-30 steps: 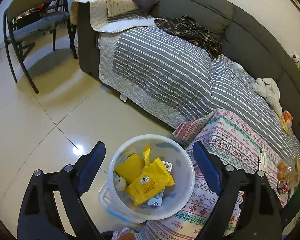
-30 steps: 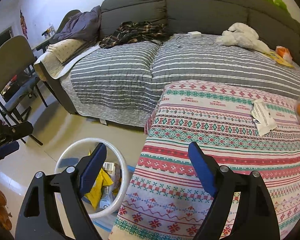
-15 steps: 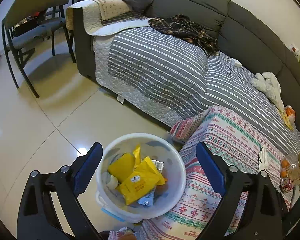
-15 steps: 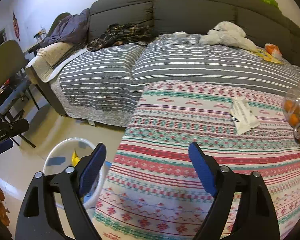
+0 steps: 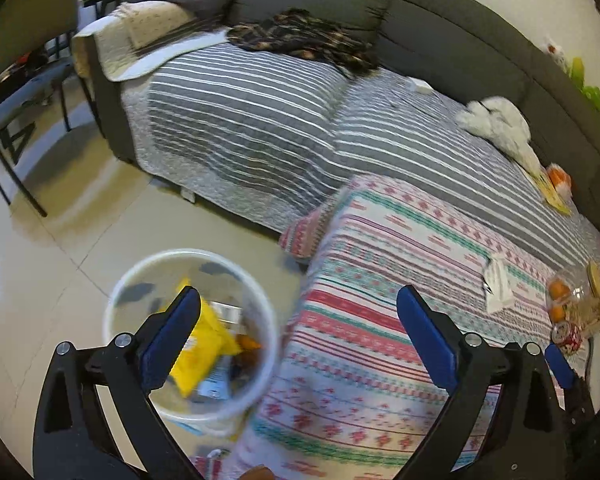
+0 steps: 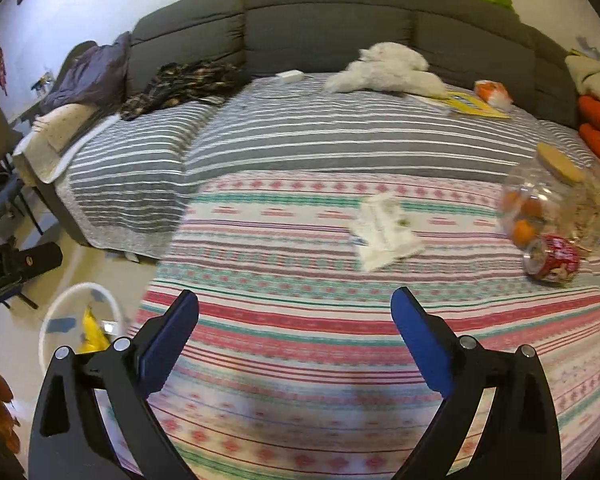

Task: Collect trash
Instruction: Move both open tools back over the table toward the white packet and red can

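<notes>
Left wrist view: left gripper spread wide, empty, above the edge of the patterned cloth. White bin on the floor at lower left, holding yellow packets. White wrapper lies on the cloth, ahead and well to the right.

Right wrist view: right gripper also wide apart, nothing held. Wrapper ahead, slightly right of centre, long axis running away from the fingers and tilted. Right gripper judged the nearer; red can farther right beside a clear jar.
</notes>
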Available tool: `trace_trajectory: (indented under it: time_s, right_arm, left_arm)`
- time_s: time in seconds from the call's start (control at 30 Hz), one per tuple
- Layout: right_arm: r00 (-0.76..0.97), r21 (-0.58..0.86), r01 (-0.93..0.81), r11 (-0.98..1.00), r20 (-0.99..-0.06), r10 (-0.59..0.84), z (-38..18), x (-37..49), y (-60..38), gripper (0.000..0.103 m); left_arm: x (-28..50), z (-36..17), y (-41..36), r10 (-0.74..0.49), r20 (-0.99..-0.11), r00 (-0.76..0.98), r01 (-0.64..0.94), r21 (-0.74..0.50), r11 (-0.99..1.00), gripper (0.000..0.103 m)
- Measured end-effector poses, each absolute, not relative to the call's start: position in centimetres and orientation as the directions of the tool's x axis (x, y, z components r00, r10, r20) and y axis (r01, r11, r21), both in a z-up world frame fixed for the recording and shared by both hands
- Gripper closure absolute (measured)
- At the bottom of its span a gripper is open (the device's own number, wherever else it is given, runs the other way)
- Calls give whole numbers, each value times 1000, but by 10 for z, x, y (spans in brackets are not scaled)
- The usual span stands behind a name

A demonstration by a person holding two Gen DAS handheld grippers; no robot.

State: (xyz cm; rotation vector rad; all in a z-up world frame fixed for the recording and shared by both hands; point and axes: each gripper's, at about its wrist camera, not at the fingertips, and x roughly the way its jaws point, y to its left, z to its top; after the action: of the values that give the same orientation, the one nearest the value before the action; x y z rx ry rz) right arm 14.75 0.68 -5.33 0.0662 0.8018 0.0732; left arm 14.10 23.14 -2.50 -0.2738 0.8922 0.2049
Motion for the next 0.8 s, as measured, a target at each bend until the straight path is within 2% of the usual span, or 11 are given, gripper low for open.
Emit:
trace_trajectory:
  time_s: [0.33, 0.5, 0.6, 0.8]
  right_arm:
    - [618, 50, 109, 993, -785, -28, -86, 127, -116, 9]
    - [551, 70, 255, 965, -830, -85, -108, 113, -185, 9]
    - [559, 261, 324, 910, -829, 39, -102, 114, -212, 9]
    - [545, 328, 312, 892, -830, 115, -100, 110, -211, 9]
  left_arm:
    - [182, -65, 109, -31, -834, 550, -84, -93, 992, 8]
    - [220, -86, 58, -46, -853, 520, -64, -92, 994, 8]
    - [250, -95, 26, -49, -860, 507, -71, -99, 993, 9]
    - [300, -123, -23, 50, -880, 472, -71, 18, 997, 9]
